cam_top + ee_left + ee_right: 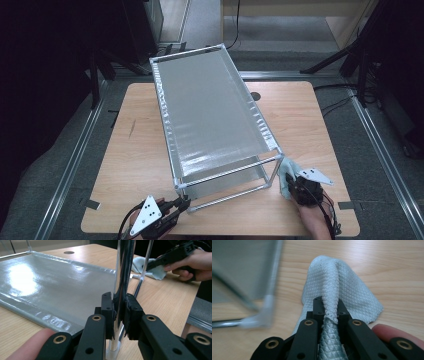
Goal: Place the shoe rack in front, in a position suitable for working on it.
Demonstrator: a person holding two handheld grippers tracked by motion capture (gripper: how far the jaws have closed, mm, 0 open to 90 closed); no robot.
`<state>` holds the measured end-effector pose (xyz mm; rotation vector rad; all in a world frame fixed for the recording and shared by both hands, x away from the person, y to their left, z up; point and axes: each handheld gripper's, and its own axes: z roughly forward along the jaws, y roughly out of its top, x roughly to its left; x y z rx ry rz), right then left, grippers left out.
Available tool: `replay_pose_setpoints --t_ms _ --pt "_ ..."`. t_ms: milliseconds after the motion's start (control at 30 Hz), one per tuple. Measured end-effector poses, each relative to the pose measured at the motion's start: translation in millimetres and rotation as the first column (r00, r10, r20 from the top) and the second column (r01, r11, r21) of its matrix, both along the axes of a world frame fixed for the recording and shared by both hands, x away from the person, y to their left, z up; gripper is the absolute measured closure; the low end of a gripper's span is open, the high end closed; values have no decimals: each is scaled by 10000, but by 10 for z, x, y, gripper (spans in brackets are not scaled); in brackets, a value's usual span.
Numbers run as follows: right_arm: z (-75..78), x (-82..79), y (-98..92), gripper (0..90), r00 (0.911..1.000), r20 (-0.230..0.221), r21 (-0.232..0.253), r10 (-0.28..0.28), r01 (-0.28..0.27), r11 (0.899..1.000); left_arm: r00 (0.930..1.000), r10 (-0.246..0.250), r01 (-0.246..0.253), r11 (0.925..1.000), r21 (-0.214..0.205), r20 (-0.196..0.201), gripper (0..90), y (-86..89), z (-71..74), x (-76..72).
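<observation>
Pale cloth (337, 287) is pinched by the right hand-held gripper (329, 307) near the worktop (135, 165) front edge; left hand-held gripper (119, 312) clamps the rack's chrome post (123, 272)

I note a light wooden table (135, 165) with rounded corners, a round dark cable hole (256, 96) near its far edge. Grey carpeted floor (55, 185) surrounds it, black stand legs (330, 62) beyond the far right corner.

No readable text, label or number anywhere.
</observation>
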<state>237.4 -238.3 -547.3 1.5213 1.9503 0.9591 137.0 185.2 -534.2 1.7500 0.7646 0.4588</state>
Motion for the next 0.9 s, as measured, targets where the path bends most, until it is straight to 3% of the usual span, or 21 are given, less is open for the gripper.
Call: replay_pose_setpoints --t_ms 100,167,233,367,400,433,467,533,633,667,733,900 --pt "77 -102 52 844 9957 514 398 775 -796 9960 10000 -26 26 10000 -22 16 810 -24 1 14" --pt "175 -185 95 843 9855 1184 714 1217 -1307 9888 10000 -56 56 10000 -27 4 810 -35 -4 24" --pt "274 -263 130 844 9707 1865 676 1516 -1666 9837 10000 -62 62 10000 -47 25 811 -39 -8 33" --pt "512 -346 127 843 9529 2617 791 1532 -1794 9806 10000 -73 73 9999 -69 50 811 -41 -13 56" --pt "512 -346 127 843 9529 2617 791 1532 -1794 9806 10000 -73 73 9999 -69 50 810 -41 -13 56" --pt "584 -365 125 843 9464 2832 846 1552 -1859 9789 10000 -84 84 9999 -144 11 810 -41 -17 65" --pt "709 -410 147 843 9323 3276 790 1531 -1885 9789 10000 -84 84 9997 -239 -16 809 -44 -23 70" --pt "743 -437 170 842 9259 3452 738 1532 -1895 9791 10000 -73 73 9996 -271 -15 809 -42 -28 66" --pt "709 -437 185 842 9268 3438 651 1513 -1842 9807 10000 13 -14 9997 -236 -18 810 -42 -24 56" --pt "606 -407 175 842 9354 3166 757 1573 -1902 9788 10000 72 -72 9998 -183 7 811 -37 -22 44" --pt "498 -381 163 841 9399 2919 758 1772 -2074 9753 10000 96 -96 9997 -206 15 811 -36 -24 42" --pt "220 -323 36 836 9420 2113 1064 2606 -2873 9519 9997 240 -238 9994 -245 58 811 -47 -31 24"
